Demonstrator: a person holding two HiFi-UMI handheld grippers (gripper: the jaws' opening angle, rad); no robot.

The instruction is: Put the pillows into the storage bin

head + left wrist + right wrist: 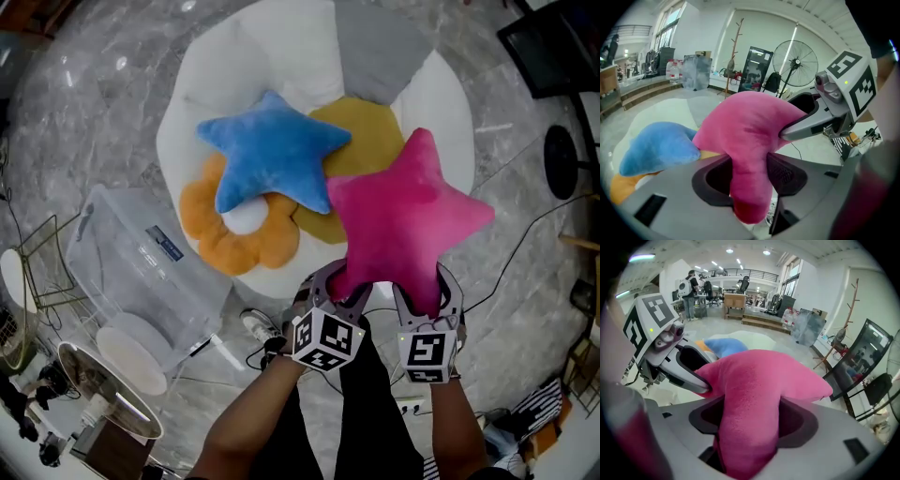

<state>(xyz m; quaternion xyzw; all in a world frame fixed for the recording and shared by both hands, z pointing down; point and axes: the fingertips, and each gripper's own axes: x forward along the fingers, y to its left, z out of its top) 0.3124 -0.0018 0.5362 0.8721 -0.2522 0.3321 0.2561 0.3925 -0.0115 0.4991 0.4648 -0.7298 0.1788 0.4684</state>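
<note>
Starting at the left of the head view, the clear plastic storage bin (141, 272) sits at 8 o'clock from the white beanbag cushion (234, 56). On the beanbag a blue star-shaped plush pillow (267, 155) overlaps an orange flower-shaped plush pillow (225, 239) and a round yellow pillow (361, 136). The pink star-shaped plush pillow (403, 211) is held up at 5 o'clock, well apart from the bin. The left gripper (345, 286) is clamped on one lower point, and the right gripper (424, 295) is clamped on the next.

Storage bin (141, 272) and fan (105, 398) crowd the left; right floor (511, 281) lies open.
</note>
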